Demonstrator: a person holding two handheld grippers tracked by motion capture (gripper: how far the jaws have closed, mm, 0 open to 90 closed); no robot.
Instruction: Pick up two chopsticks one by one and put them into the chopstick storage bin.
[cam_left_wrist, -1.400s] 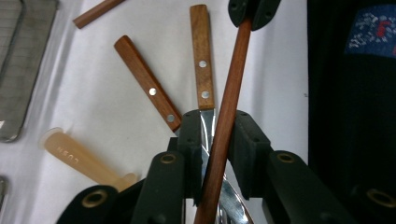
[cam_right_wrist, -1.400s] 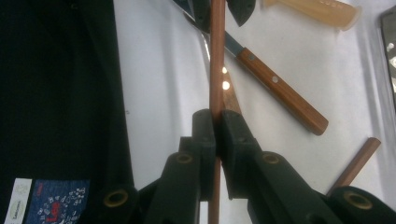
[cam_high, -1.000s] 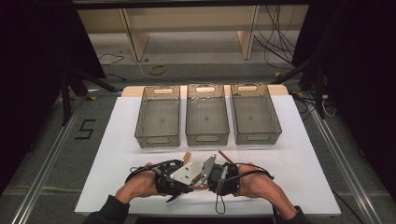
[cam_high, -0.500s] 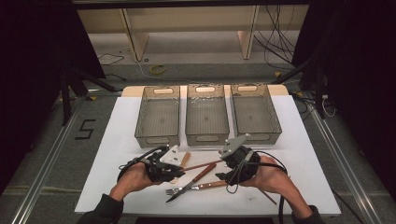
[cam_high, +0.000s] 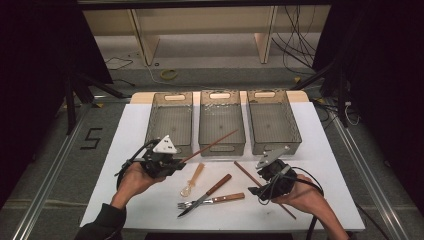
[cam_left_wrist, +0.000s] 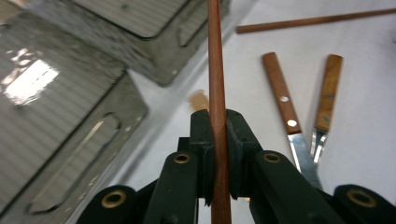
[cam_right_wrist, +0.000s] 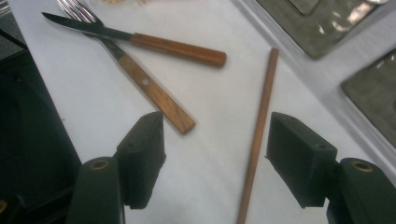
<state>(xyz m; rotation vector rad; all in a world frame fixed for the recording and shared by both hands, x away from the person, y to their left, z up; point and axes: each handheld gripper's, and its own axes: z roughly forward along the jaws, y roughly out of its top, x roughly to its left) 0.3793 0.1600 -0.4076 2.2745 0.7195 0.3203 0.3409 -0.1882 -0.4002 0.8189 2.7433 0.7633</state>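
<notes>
A person at a white-topped table (cam_high: 125, 150) works a black two-jaw gripper in each hand. The left gripper (cam_left_wrist: 219, 140) pinches a slim reddish-brown wooden chopstick (cam_left_wrist: 215, 70) between its pads, and the stick slants up toward the middle one of three clear grey plastic bins (cam_high: 221, 120). The right gripper (cam_right_wrist: 215, 158), whose jaws have just been opening, stands spread above a second brown chopstick (cam_right_wrist: 259, 130) lying flat on the table between the pads, untouched. Just beside it lie a wooden-handled knife (cam_right_wrist: 140, 42) crossed over a wooden-handled fork (cam_right_wrist: 140, 81), with a pale translucent plastic spoon (cam_high: 193, 179) near them.
</notes>
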